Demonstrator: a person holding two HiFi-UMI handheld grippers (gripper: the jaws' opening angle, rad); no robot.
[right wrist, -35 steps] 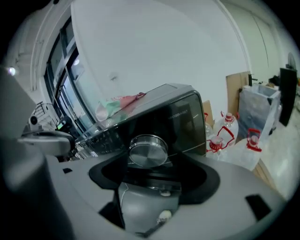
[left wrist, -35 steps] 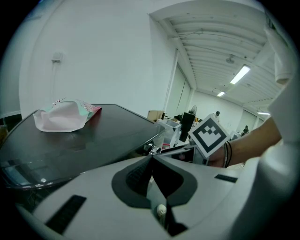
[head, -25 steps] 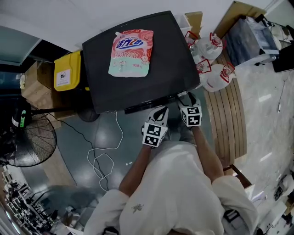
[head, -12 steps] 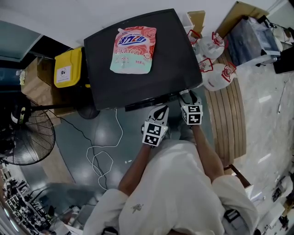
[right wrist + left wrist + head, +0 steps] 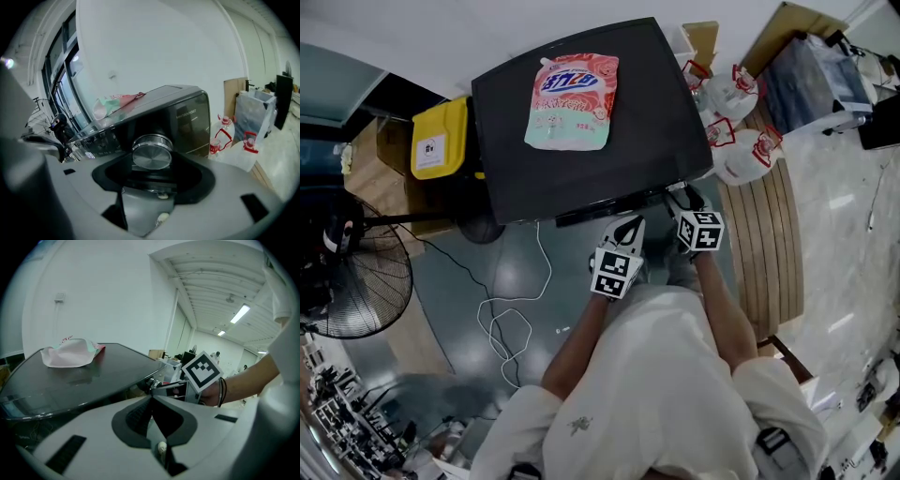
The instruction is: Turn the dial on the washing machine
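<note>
My right gripper point(image 5: 680, 201) is clamped on the dial point(image 5: 151, 157), centre-frame on the front of the washing machine point(image 5: 581, 164), axis toward me; the left gripper point(image 5: 153, 401) is shut, empty.

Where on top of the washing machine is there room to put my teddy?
The washing machine top is bare between the soap bag and its front edge, and on both sides of the bag. The front is crowded: the right gripper holds the dial, the left gripper beside it.
</note>
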